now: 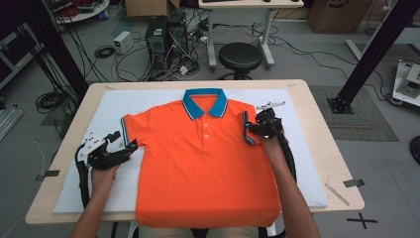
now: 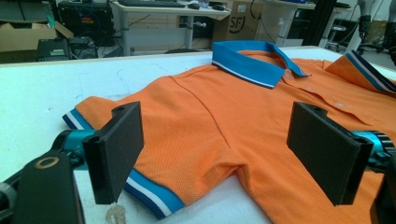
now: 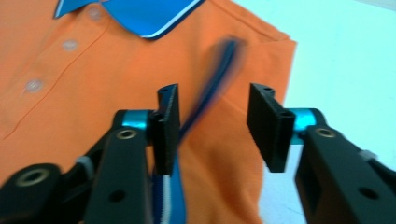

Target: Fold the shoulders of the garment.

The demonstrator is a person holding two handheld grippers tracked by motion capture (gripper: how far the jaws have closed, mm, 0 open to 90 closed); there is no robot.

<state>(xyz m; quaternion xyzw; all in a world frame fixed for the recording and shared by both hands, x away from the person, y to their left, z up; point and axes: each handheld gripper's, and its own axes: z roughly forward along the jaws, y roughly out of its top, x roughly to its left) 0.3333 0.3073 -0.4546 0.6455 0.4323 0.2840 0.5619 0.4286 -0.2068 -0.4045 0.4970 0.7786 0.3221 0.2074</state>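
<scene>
A: Polo shirt (image 1: pixel 205 163) flat on the white mat (image 1: pixel 114 106), collar at the far side, hem at the near table edge.
B: Right gripper (image 1: pixel 255 128)?
A: At the right sleeve (image 1: pixel 246 130), which lies folded in over the chest. Jaws apart w/ its blue cuff between, no squeeze.
B: Left gripper (image 1: pixel 121 146)?
A: Wide apart, just beside the left sleeve (image 1: pixel 130 130).
</scene>
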